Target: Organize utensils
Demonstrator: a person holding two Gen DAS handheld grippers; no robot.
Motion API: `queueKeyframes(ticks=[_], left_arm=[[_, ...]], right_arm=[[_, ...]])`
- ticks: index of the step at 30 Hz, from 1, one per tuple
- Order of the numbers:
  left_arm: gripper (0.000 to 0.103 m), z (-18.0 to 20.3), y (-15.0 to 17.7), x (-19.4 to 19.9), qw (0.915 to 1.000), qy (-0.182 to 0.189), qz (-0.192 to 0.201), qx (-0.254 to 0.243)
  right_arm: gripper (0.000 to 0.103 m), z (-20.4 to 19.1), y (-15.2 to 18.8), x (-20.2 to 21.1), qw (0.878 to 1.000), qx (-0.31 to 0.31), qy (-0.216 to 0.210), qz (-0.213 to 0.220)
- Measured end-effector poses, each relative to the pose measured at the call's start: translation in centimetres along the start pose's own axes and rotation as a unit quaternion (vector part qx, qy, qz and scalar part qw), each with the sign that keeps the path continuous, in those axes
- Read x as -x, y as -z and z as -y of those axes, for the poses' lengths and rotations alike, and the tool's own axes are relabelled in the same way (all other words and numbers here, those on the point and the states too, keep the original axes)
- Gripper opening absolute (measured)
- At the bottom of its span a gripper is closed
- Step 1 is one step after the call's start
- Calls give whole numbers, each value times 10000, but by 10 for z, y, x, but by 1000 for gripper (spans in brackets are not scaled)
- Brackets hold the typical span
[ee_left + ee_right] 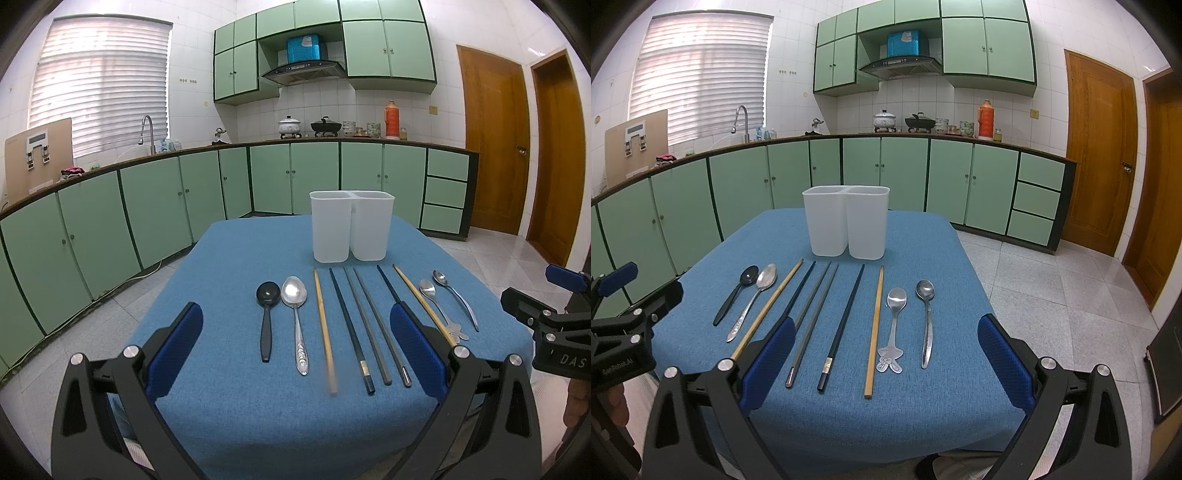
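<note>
Lying in a row on the blue tabletop (229, 424), left to right: black spoon (266, 317), big spoon (295, 314), six chopsticks (349, 325), then two small spoons (894, 325). Behind them stands the white two-bin holder (351, 225), empty as far as I can tell. Both the left gripper (295, 354) and right gripper (886, 358) hover with jaws spread, holding nothing. Thin, flat chopsticks lie close together; a pinch could grab two or roll one off.
</note>
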State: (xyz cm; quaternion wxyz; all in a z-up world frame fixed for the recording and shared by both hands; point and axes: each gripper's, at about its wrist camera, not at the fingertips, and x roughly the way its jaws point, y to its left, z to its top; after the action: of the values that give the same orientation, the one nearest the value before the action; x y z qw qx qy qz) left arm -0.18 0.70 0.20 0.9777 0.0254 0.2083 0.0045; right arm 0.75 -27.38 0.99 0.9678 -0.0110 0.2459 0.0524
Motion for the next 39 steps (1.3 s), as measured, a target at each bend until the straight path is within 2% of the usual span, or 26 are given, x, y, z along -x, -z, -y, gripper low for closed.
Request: queueKeyframes(ticks=[39], left_arm=[[98, -4, -2, 1, 10000, -22, 32, -1]], right_arm=[[97, -1, 1, 0, 10000, 10, 5, 29]])
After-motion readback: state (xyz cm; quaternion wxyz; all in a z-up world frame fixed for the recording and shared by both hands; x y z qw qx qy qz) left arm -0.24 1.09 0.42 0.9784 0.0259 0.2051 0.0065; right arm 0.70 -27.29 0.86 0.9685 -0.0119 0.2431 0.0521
